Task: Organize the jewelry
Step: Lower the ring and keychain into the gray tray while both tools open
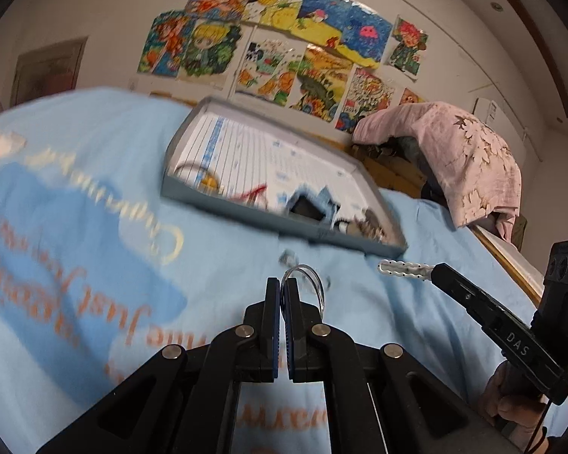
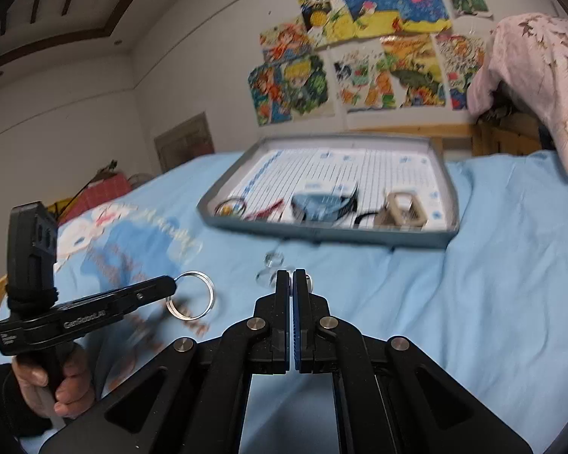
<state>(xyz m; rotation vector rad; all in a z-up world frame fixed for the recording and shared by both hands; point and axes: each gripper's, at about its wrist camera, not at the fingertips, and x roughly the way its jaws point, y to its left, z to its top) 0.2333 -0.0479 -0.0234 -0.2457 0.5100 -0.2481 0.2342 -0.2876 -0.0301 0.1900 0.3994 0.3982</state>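
My left gripper [image 1: 283, 283] is shut on clear bangle rings [image 1: 310, 283], held above the blue bedsheet; the right wrist view shows the same gripper [image 2: 172, 283] with the rings [image 2: 191, 295] hanging from its tip. My right gripper [image 2: 291, 276] is shut on a white beaded piece [image 2: 309, 282]; in the left wrist view that piece [image 1: 403, 268] sticks out of its tip [image 1: 433, 270]. A grey tray [image 2: 450, 234] ahead holds several jewelry items and small boxes. A small clear ring [image 2: 273, 258] lies on the sheet before the tray.
The blue printed bedsheet [image 2: 492, 283] covers the bed. A pink cloth [image 2: 537, 75] drapes over wooden furniture at the right. Colourful drawings [image 2: 359, 49] hang on the wall behind. A red basket [image 2: 102, 191] stands at the far left.
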